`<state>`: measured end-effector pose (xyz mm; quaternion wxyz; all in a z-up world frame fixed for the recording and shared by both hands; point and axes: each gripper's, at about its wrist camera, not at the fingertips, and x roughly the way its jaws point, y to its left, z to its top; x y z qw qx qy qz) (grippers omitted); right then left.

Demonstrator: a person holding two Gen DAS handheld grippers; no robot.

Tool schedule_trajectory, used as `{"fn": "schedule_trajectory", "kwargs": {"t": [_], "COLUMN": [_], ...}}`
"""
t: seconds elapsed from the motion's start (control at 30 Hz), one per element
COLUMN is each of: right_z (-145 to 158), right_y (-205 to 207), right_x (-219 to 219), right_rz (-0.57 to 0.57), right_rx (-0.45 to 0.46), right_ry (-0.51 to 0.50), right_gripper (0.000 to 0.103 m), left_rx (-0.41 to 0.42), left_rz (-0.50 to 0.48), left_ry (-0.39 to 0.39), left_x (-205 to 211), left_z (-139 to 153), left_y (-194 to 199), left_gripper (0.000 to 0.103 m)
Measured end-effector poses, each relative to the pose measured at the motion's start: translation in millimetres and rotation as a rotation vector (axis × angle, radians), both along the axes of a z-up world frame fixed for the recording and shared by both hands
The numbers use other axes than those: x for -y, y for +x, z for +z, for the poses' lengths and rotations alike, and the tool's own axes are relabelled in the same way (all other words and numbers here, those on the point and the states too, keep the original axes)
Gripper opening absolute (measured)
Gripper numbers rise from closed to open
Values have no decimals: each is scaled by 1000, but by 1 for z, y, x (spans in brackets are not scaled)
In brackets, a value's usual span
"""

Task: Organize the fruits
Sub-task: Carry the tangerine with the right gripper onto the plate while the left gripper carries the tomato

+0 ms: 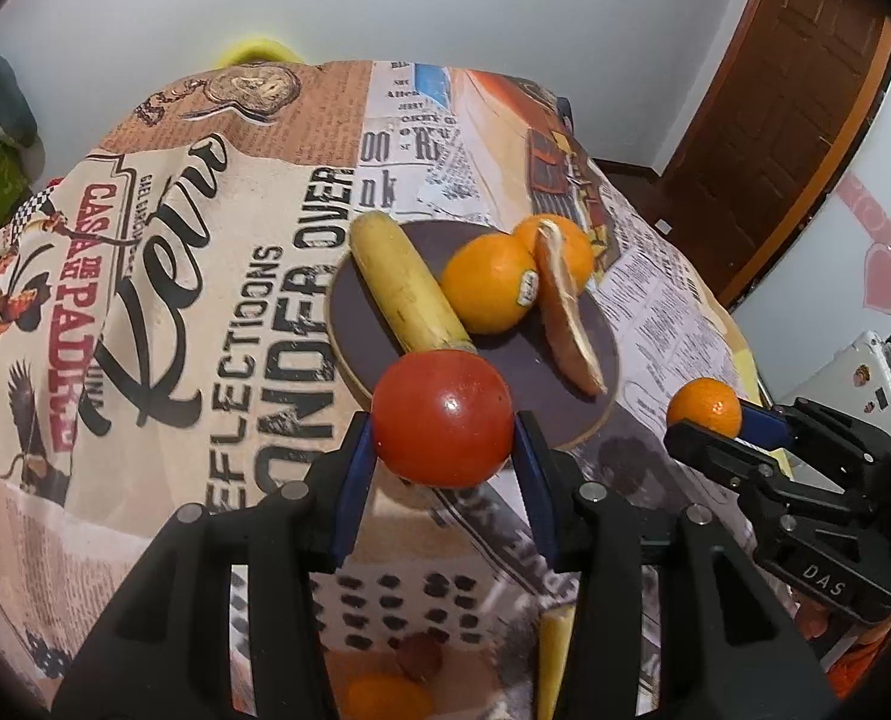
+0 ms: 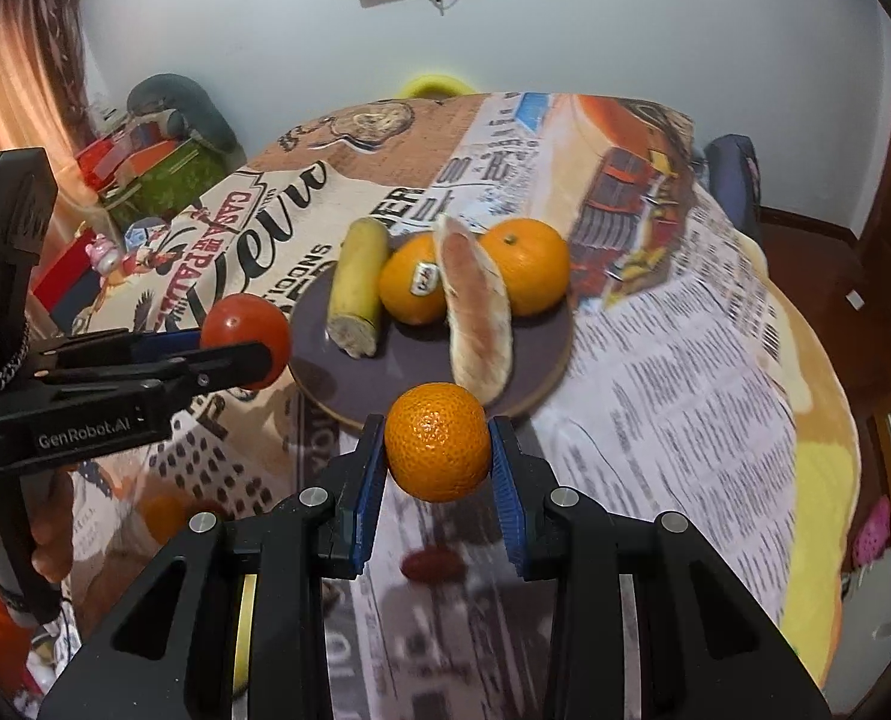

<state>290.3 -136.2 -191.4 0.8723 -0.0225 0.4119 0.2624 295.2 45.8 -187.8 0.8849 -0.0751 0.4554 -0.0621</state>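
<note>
My left gripper (image 1: 443, 429) is shut on a red tomato (image 1: 442, 418) and holds it above the near edge of a round dark board (image 1: 508, 360). My right gripper (image 2: 437, 450) is shut on a small mandarin (image 2: 437, 441), also above the board's near edge (image 2: 397, 360). On the board lie a cut banana (image 1: 406, 285), an orange with a sticker (image 1: 492, 283), a second orange (image 1: 571, 246) and a pinkish fruit wedge (image 1: 568, 324). The tomato also shows in the right wrist view (image 2: 244, 336), and the mandarin in the left wrist view (image 1: 704, 409).
The table carries a printed newspaper-pattern cloth (image 1: 205, 312). Below the grippers lie a small dark red fruit (image 2: 433, 565), another orange fruit (image 2: 163, 517) and a yellow banana (image 1: 556, 660). Boxes and clutter (image 2: 145, 174) stand beyond the left edge. A wooden door (image 1: 793, 120) is at right.
</note>
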Motion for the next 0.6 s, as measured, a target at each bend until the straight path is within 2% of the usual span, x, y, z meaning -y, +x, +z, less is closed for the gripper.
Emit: {"fn": "schedule_trajectory", "kwargs": {"t": [0.3,0.6], "right_z": [-5,-15], "right_y": [26,40], "right_x": [-30,-52], "right_rz": [35,79], "right_rx": [2,-2], "right_ry": [-2,-28], "right_gripper": [31,31], "left_rx": [1,-24], "left_rz": [22,24], "left_ry": [2,0], "left_x": [-22,-24], "left_z": [-6,-24], "left_y": [29,49], "left_gripper": [46,46]}}
